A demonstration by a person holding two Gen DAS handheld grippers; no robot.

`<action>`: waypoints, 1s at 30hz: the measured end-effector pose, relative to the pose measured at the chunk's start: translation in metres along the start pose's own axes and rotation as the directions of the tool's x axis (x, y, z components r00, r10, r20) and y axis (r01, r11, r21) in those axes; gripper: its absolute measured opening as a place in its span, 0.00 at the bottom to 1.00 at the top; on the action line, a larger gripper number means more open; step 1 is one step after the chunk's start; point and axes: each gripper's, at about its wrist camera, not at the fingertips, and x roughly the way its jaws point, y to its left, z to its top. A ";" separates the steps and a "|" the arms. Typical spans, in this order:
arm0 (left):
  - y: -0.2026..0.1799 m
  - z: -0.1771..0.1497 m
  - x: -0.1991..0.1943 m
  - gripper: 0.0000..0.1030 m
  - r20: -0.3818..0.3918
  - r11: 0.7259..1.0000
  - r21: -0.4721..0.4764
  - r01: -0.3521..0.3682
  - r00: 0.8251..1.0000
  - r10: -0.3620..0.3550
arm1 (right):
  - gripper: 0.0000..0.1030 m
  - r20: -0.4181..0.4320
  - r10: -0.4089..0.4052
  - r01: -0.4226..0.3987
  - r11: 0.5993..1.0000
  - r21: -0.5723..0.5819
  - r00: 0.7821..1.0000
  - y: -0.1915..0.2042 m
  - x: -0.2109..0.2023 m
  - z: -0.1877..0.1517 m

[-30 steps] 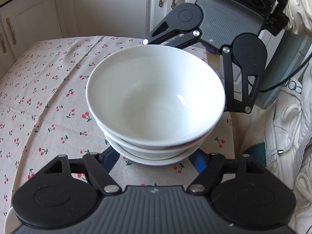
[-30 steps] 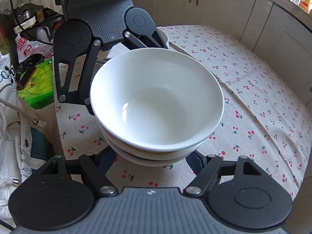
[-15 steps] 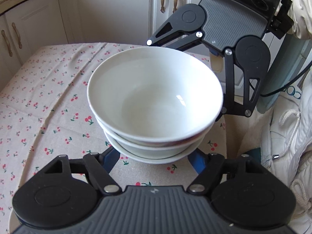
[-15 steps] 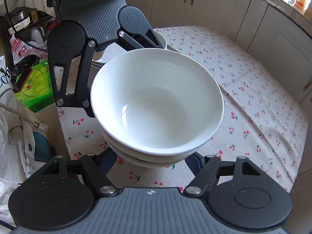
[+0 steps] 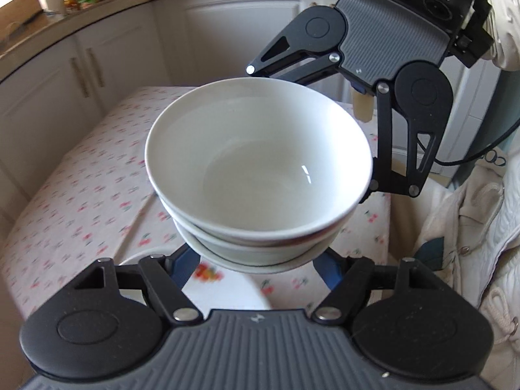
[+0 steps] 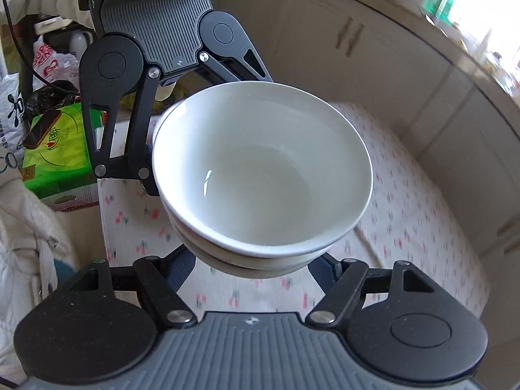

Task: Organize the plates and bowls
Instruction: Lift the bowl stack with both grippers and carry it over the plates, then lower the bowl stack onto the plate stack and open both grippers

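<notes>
A stack of white bowls (image 5: 260, 169) hangs in the air above the cherry-print tablecloth (image 5: 91, 195), carried from two opposite sides. My left gripper (image 5: 256, 261) is shut on the near base of the stack, its blue fingers (image 5: 187, 261) reaching under the lowest bowl. From the far side the right gripper's black frame (image 5: 412, 136) meets the same stack. In the right wrist view the stack of bowls (image 6: 260, 175) fills the middle, with my right gripper (image 6: 253, 269) shut on its base. All fingertips are hidden under the bowls.
A white plate (image 5: 234, 292) lies on the table below the stack. White cabinets (image 5: 227, 42) stand behind the table. A green box (image 6: 55, 159) with a phone on it sits off the table's end. A person's white jacket (image 5: 471, 227) is close by.
Both grippers have lifted the stack of bowls off the tablecloth and carried it upward. The table has dropped away below, and more of the cabinets and counter has come into sight.
</notes>
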 end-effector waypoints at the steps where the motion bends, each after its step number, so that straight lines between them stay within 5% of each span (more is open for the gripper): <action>1: 0.002 -0.004 -0.004 0.73 0.001 1.000 -0.008 -0.013 1.000 0.013 | 0.77 0.003 0.002 -0.002 1.000 -0.014 1.000 0.001 0.003 0.006; 12: 0.025 -0.048 -0.026 0.73 -0.013 0.990 -0.098 -0.102 0.995 0.101 | 0.78 0.002 0.052 -0.052 0.992 -0.115 0.999 0.000 0.049 0.056; 30: 0.053 -0.089 -0.020 0.73 -0.013 0.974 -0.211 -0.084 0.996 0.083 | 0.77 -0.067 0.086 -0.093 0.989 -0.113 0.994 0.009 0.090 0.081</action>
